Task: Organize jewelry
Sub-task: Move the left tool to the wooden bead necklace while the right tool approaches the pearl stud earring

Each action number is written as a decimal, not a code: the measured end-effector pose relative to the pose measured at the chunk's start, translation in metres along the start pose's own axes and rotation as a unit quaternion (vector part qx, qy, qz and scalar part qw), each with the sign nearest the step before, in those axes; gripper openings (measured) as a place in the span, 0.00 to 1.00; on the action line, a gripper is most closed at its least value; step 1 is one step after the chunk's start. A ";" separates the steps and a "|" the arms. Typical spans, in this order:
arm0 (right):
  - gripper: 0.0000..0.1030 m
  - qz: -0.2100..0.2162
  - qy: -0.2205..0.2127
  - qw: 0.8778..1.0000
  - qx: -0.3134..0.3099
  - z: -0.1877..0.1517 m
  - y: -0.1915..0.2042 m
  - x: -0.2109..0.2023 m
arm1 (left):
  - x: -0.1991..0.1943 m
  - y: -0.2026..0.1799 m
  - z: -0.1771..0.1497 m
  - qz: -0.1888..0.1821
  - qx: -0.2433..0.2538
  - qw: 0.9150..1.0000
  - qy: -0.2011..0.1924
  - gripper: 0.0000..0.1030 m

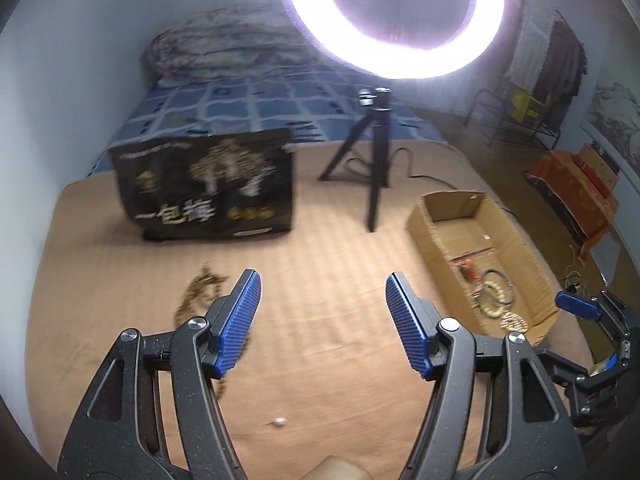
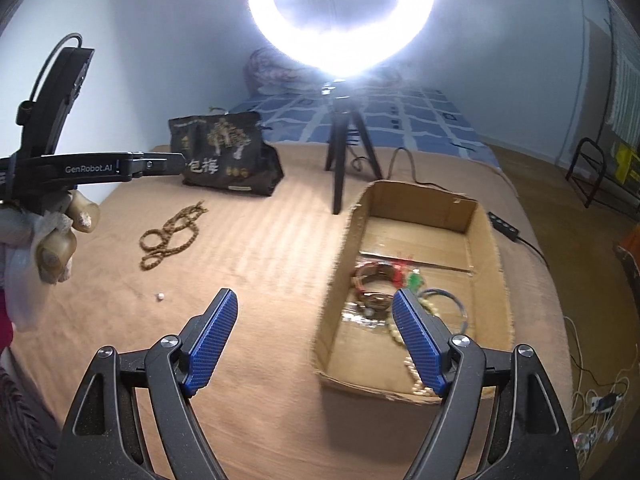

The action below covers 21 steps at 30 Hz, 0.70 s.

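Beaded necklace (image 2: 170, 234) loose on the bedspread (image 2: 280, 248), seemingly beside the empty, wide-open left hand-held gripper (image 1: 322, 304).

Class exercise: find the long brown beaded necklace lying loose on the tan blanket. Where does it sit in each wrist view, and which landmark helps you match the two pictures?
Left wrist view: brown beaded necklace lower left, partly behind the left gripper's left finger.
Right wrist view: left of centre, fully visible.
Shared landmark: black printed bag, behind the necklace.
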State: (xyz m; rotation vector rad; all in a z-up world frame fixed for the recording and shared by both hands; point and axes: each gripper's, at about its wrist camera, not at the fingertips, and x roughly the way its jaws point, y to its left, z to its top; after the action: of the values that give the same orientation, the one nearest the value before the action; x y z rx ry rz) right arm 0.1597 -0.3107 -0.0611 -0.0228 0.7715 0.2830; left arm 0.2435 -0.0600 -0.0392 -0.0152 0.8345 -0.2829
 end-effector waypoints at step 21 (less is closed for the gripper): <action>0.77 0.087 0.044 0.995 -0.026 0.005 0.097 0.060 | 0.033 0.113 -0.018 0.030 -0.082 0.995 0.048 0.65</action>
State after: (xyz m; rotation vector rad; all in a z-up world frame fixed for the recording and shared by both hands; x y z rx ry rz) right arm 0.1788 -0.2023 -0.0912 -0.0169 0.8551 0.4691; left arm 0.2784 0.0422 -0.0896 -0.1310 0.9506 -0.1592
